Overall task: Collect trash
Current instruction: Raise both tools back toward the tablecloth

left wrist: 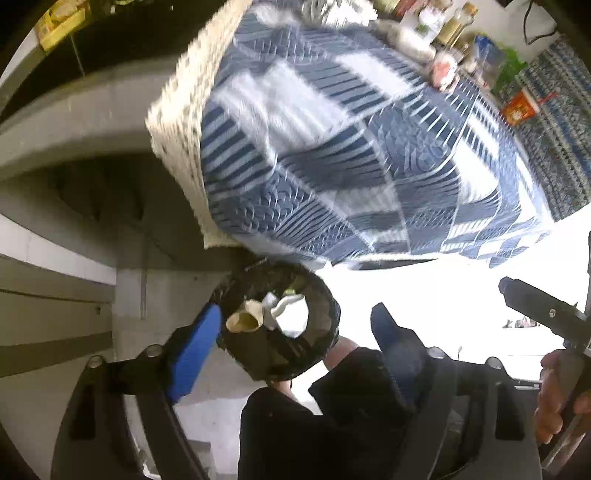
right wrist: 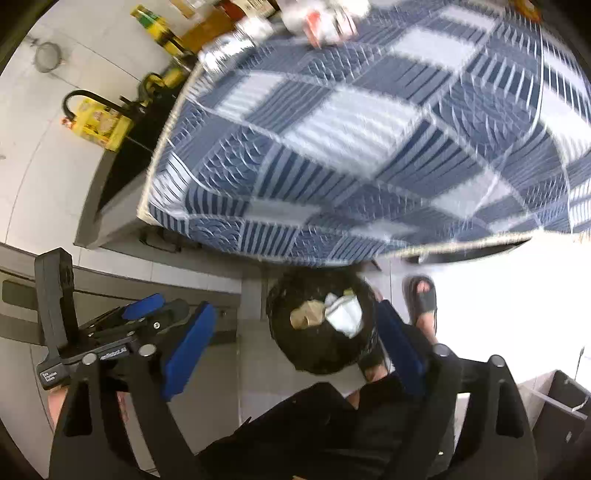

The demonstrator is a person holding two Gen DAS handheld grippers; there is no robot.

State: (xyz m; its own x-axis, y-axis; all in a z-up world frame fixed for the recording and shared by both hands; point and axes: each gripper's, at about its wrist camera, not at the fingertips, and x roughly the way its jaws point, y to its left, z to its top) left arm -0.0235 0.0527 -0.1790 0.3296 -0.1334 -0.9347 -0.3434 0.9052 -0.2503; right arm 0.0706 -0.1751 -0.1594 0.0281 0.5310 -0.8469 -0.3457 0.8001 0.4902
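Note:
A black mesh trash bin (left wrist: 284,363) stands on the floor by the table's edge. Inside lie a beige paper cup (left wrist: 242,322) and white crumpled tissue (left wrist: 277,308). My left gripper (left wrist: 295,314) hangs above the bin, blue pads wide apart, nothing between them. The right wrist view shows the same bin (right wrist: 321,360) holding tan crumpled paper (right wrist: 306,314) and white tissue (right wrist: 343,315). My right gripper (right wrist: 295,310) is open and empty over it. The left gripper (right wrist: 159,306) shows at the left of that view.
A table under a blue and white patchwork cloth (left wrist: 332,147) (right wrist: 369,129) overhangs the bin. Bottles and packets (left wrist: 436,33) crowd its far end. A person's sandalled foot (right wrist: 421,299) and dark trouser leg (left wrist: 332,417) are beside the bin. A yellow pack (right wrist: 99,125) sits left.

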